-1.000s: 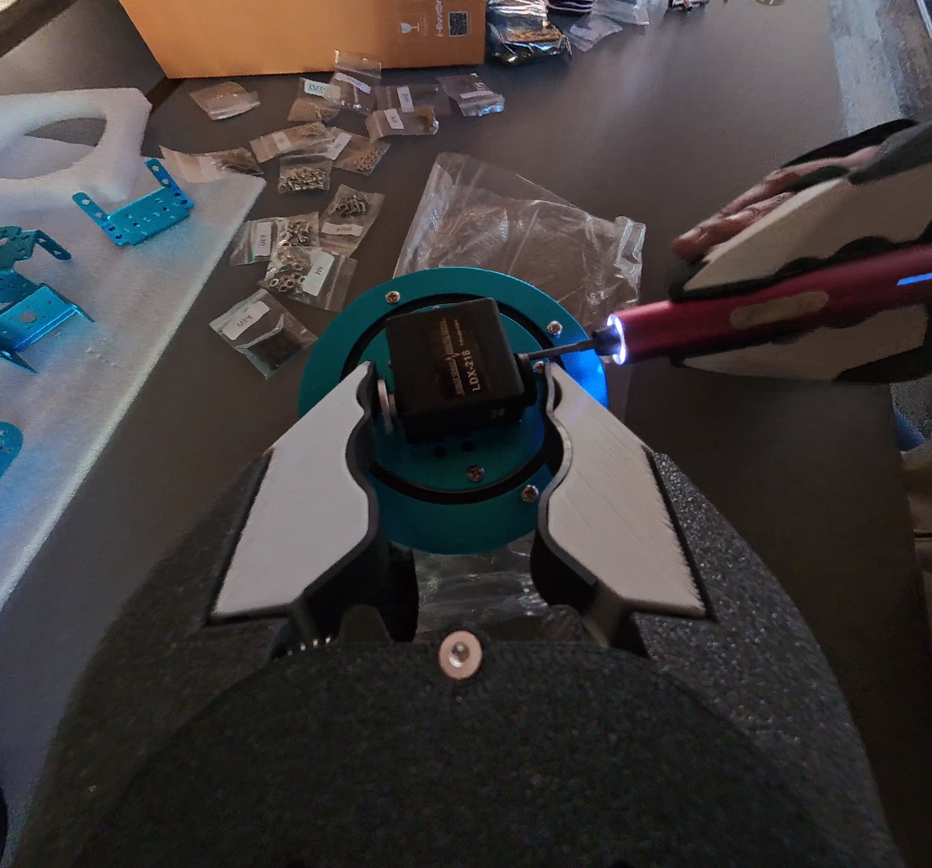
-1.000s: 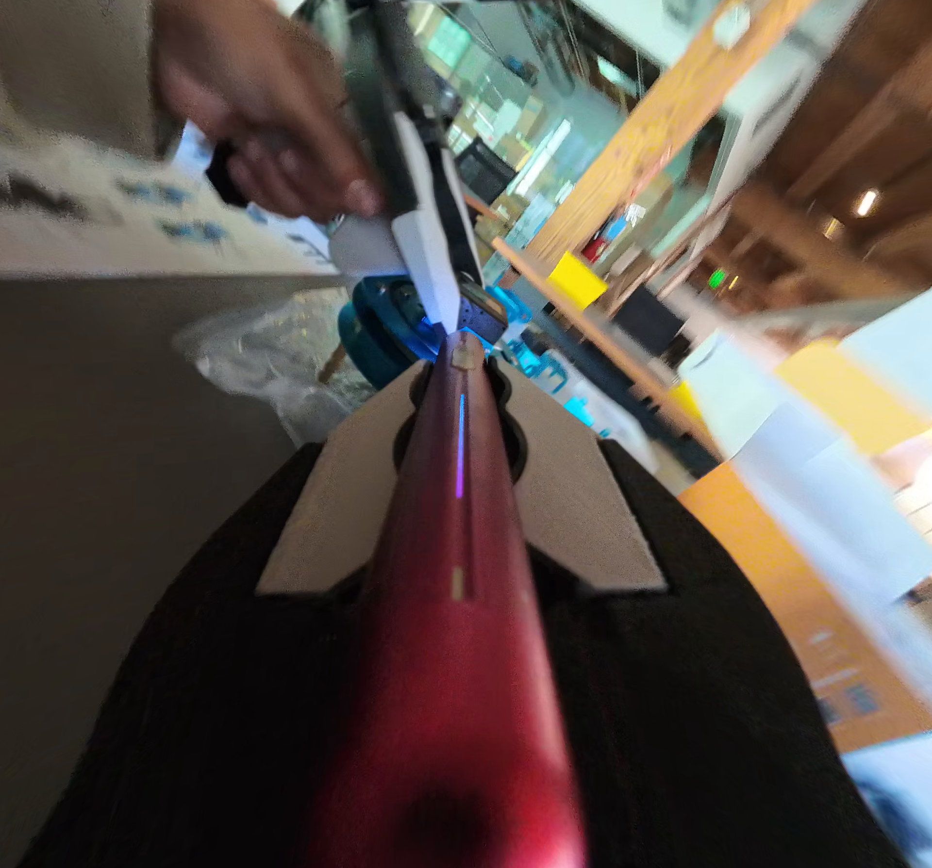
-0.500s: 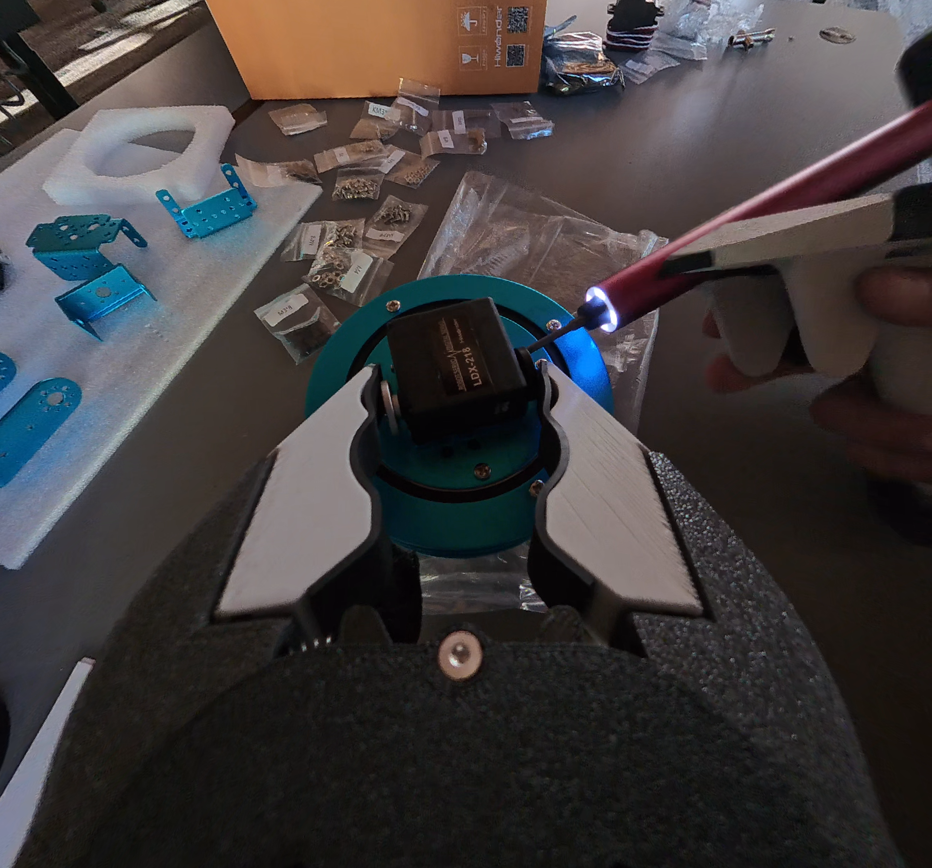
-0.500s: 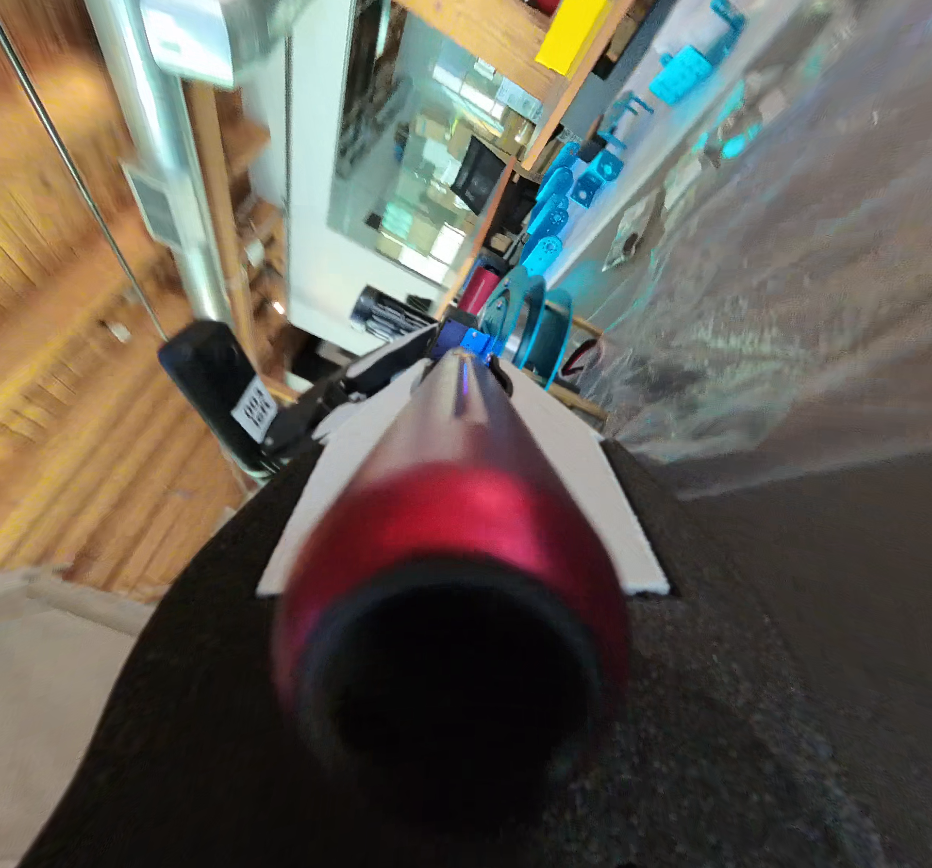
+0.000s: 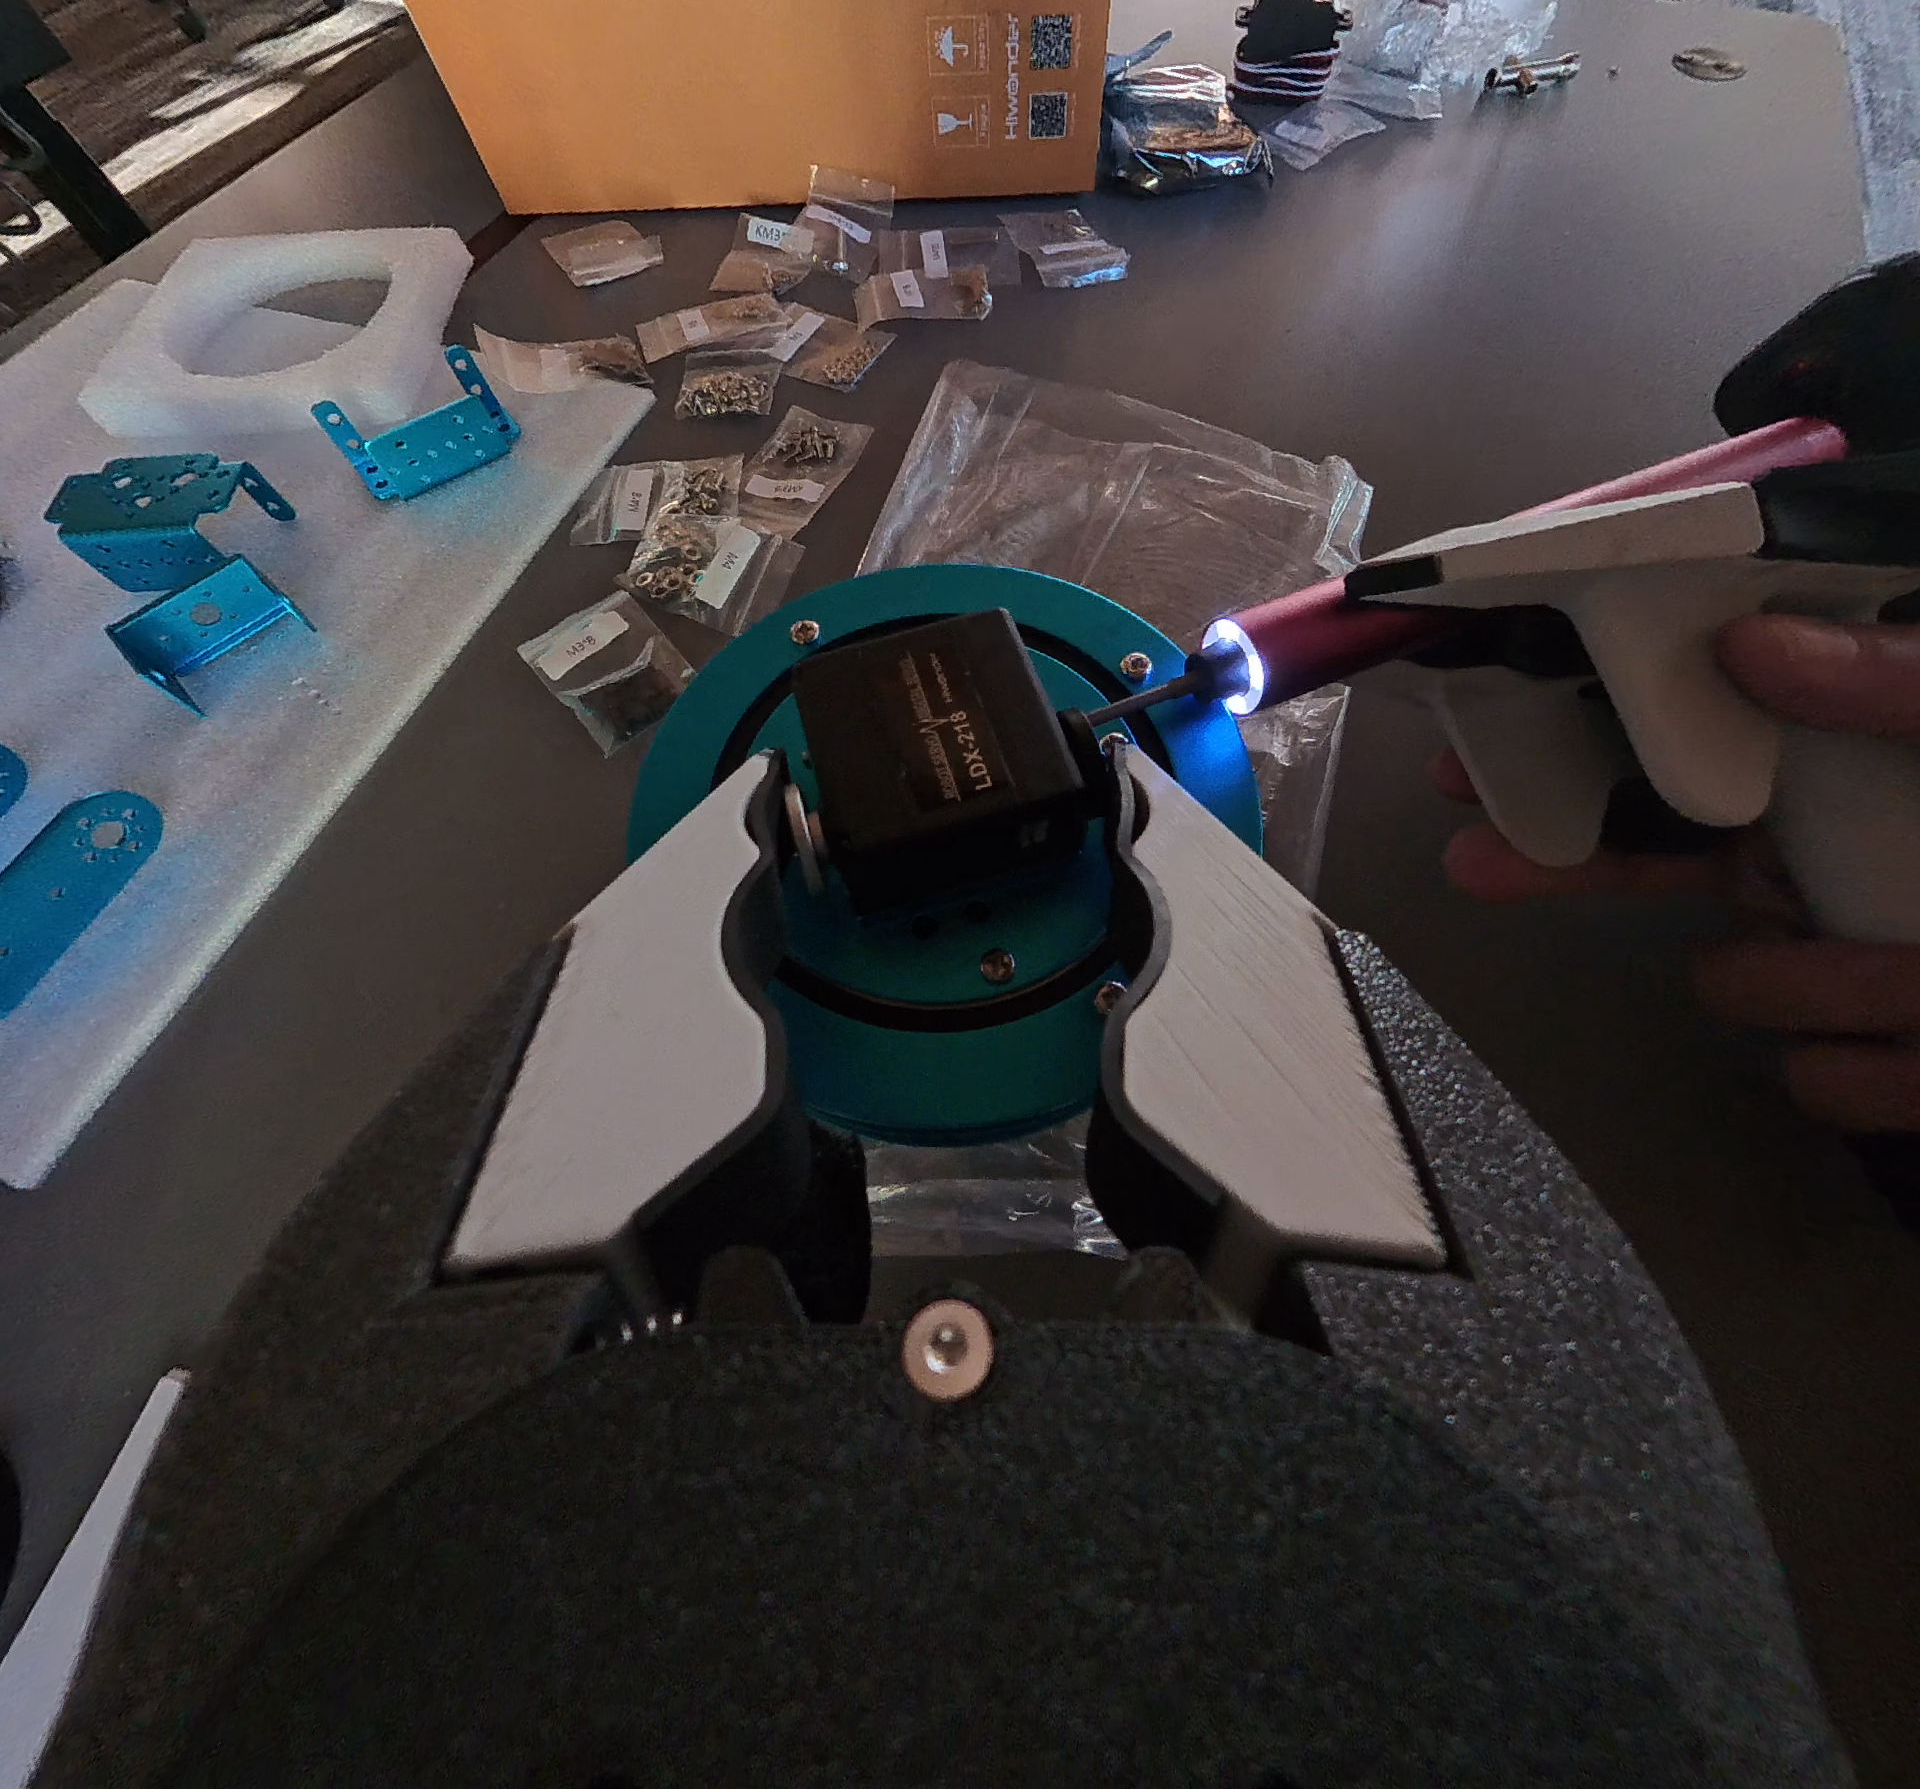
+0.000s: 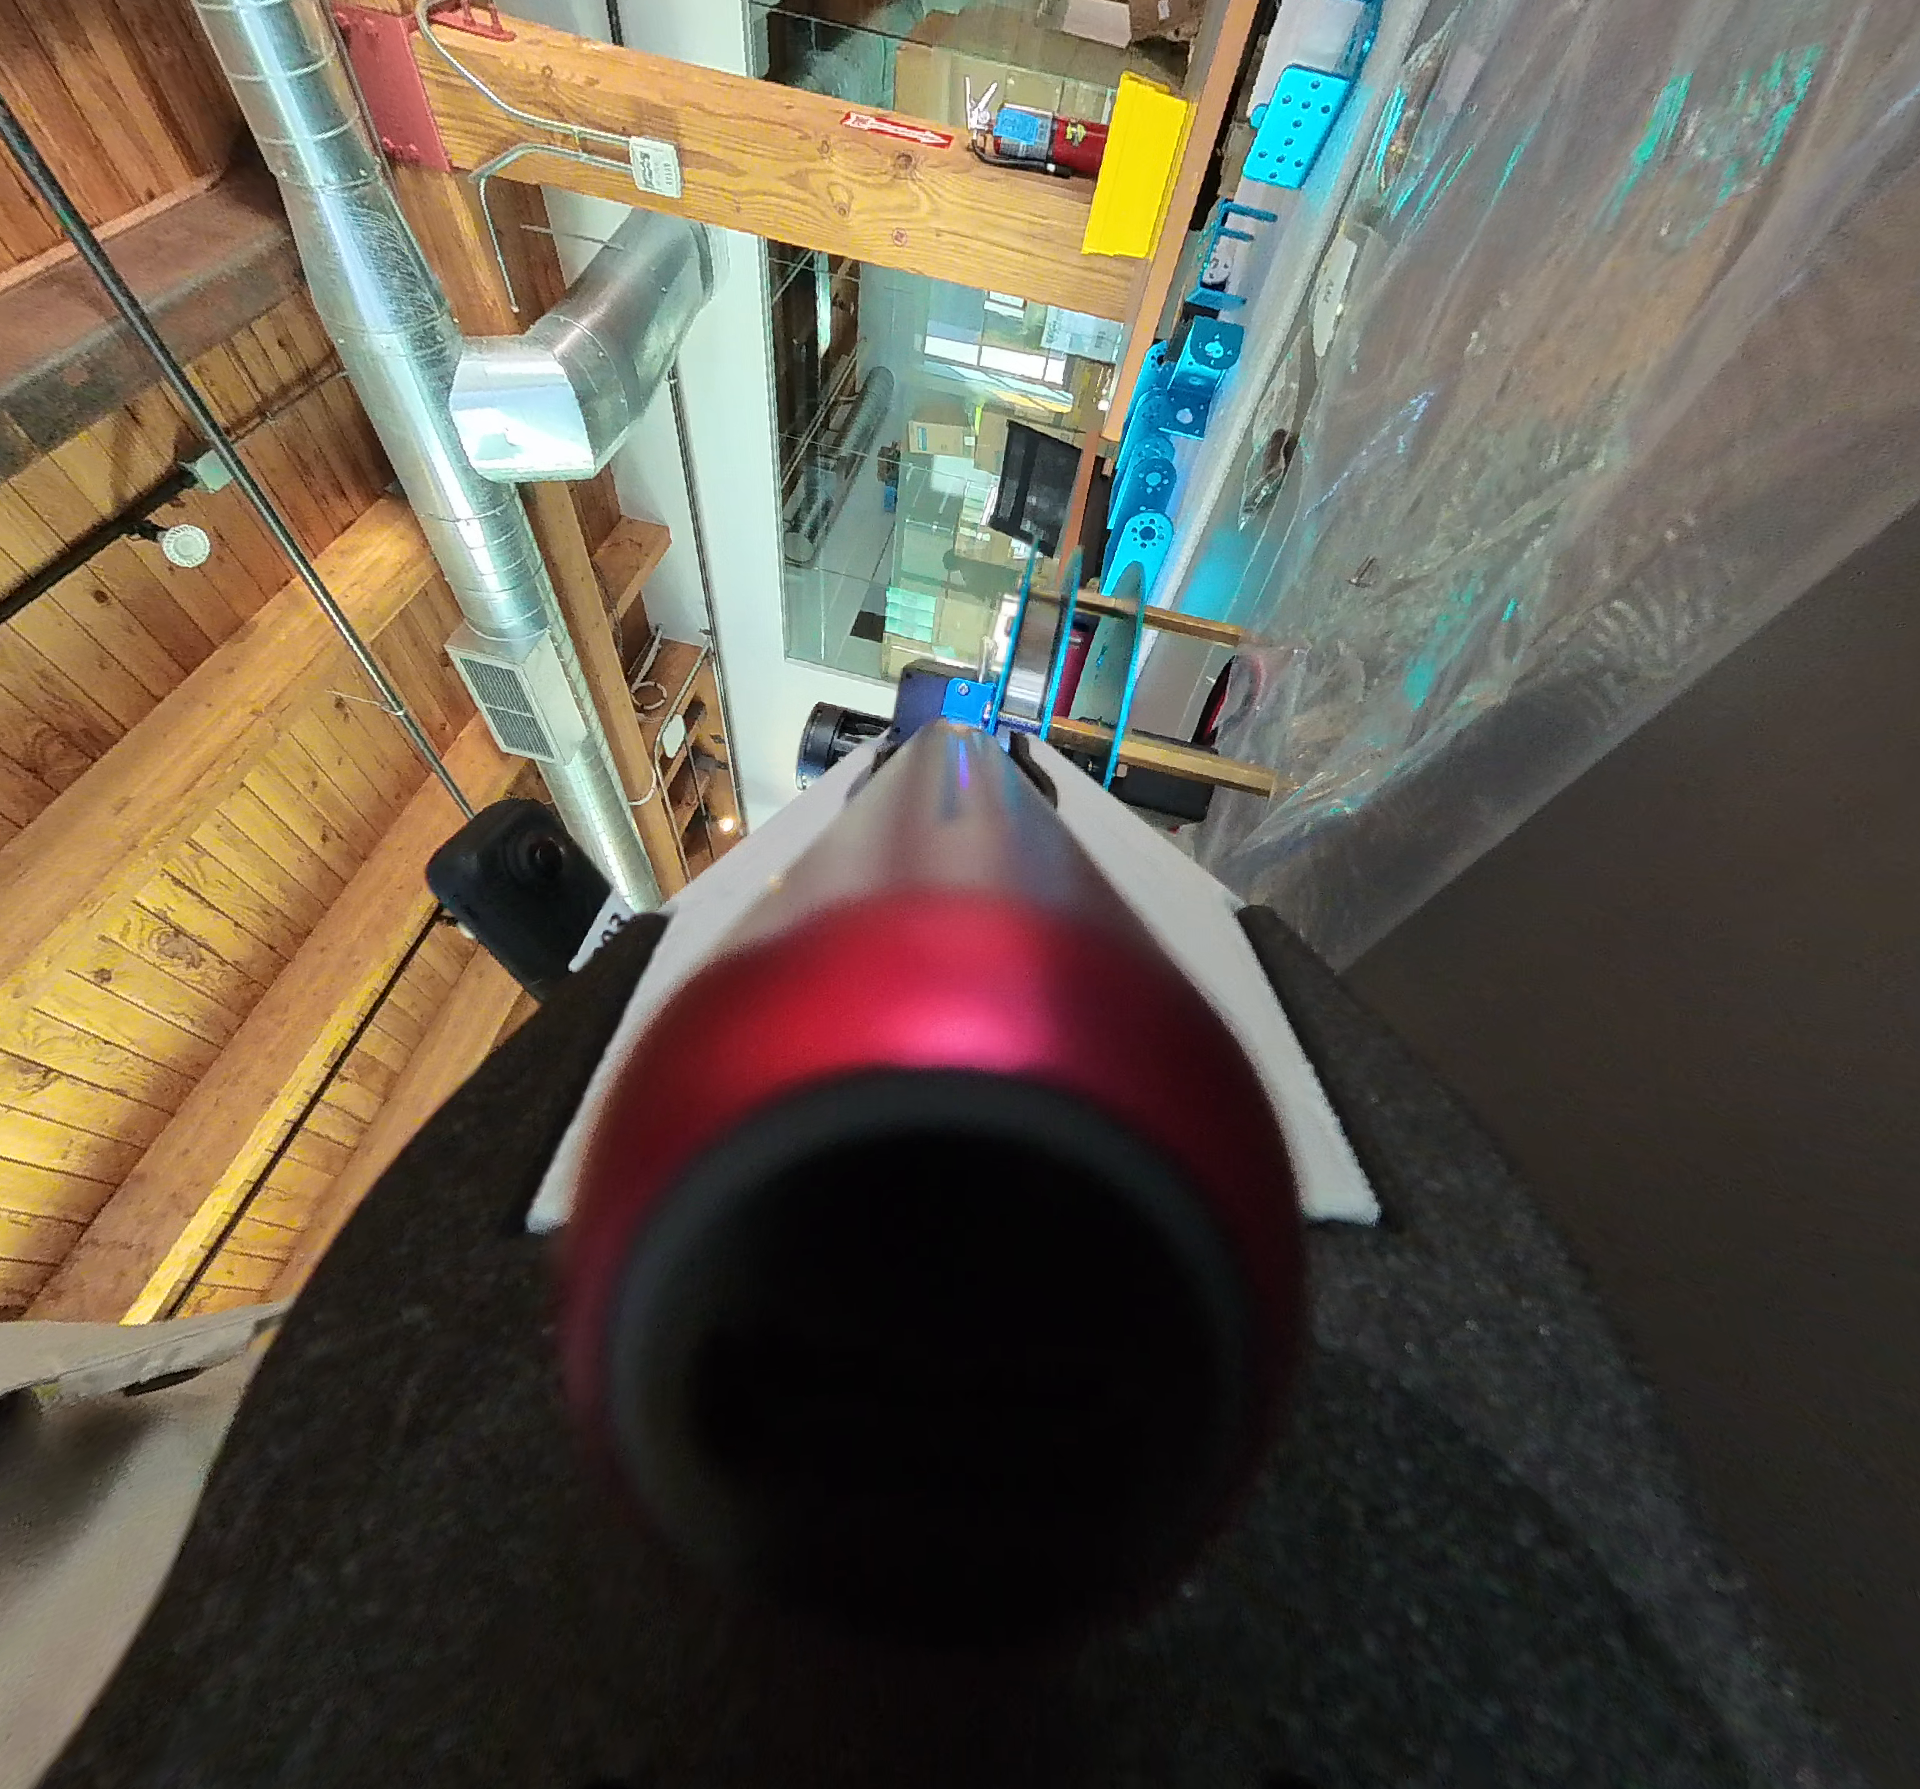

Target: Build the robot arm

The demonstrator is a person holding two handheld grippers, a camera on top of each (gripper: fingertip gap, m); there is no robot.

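Observation:
My left gripper is shut on a black servo motor that sits in the middle of a teal round base on the grey table. My right gripper is shut on a red electric screwdriver, seen from its rear end in the right wrist view. In the left wrist view the screwdriver comes in from the right with its ring light on. Its thin bit touches the servo's right side by my right finger.
A clear plastic bag lies under and behind the base. Several small bags of screws lie behind it. An orange box stands at the back. Blue metal brackets lie on white foam at the left. Another servo is far back.
The right gripper rolled over and swung the screwdriver from level to sloping down from the right; its bit stays at the servo's right side. The left gripper still holds the servo.

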